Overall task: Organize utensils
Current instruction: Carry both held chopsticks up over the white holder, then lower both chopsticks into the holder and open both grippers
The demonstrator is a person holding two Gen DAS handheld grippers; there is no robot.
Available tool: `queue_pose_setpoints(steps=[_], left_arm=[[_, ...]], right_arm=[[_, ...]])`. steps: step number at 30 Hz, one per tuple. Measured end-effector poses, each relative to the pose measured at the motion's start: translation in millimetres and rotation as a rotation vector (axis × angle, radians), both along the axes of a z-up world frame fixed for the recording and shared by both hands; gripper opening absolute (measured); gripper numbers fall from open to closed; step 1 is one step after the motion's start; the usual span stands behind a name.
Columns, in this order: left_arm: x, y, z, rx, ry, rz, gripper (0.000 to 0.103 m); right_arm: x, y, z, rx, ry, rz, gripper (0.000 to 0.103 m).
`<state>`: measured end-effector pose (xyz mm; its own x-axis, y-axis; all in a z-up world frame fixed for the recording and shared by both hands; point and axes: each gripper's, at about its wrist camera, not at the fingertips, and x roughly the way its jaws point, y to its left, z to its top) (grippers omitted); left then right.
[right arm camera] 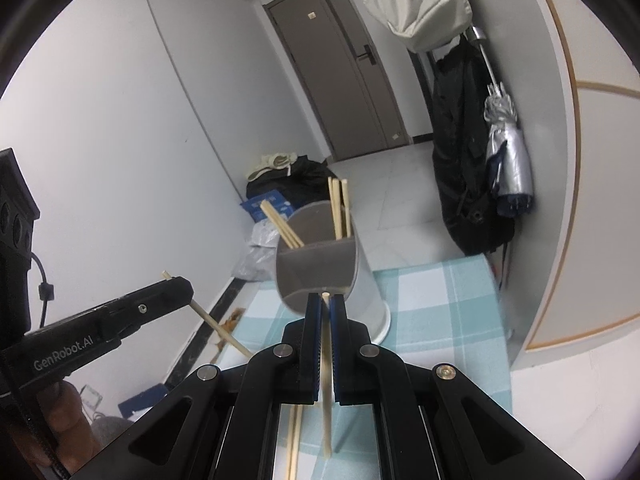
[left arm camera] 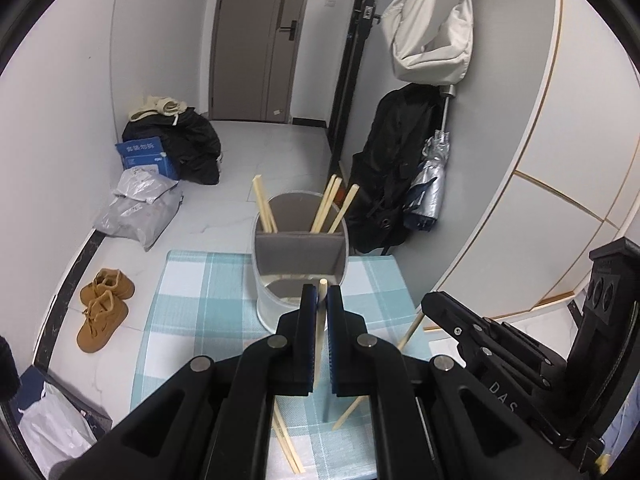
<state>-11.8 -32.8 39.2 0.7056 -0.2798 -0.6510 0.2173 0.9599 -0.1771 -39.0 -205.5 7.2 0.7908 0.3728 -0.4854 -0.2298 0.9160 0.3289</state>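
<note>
A pale wooden chopstick (left arm camera: 319,334), slender and square-cut at its tip, is clamped upright between the closed jaws of the left gripper (left arm camera: 321,294). A second chopstick (right arm camera: 327,354) of the same kind is pinched likewise by the right gripper (right arm camera: 326,303). Both are held above the blue checked tablecloth (left arm camera: 192,320), just before the grey divided holder (left arm camera: 300,248), whose rear compartment already contains several chopsticks (left arm camera: 264,208). Loose chopsticks (left arm camera: 286,436) are seen on the cloth.
</note>
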Motion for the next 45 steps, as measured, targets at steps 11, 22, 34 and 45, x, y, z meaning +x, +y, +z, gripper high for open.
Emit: queue_pose_setpoints(steps=[11, 22, 34, 45], left_arm=[[23, 2, 33, -0.051, -0.022, -0.001, 0.001], [58, 14, 81, -0.085, -0.094, 0.024, 0.001], [112, 25, 79, -0.064, -0.096, 0.042, 0.001], [143, 35, 43, -0.075, -0.043, 0.017, 0.001]], right_arm=[[24, 1, 55, 0.024, -0.042, -0.013, 0.003], [71, 9, 112, 0.019, -0.105, 0.010, 0.004], [125, 26, 135, -0.021, -0.169, 0.028, 0.004], [163, 36, 113, -0.063, -0.183, 0.030, 0.004]])
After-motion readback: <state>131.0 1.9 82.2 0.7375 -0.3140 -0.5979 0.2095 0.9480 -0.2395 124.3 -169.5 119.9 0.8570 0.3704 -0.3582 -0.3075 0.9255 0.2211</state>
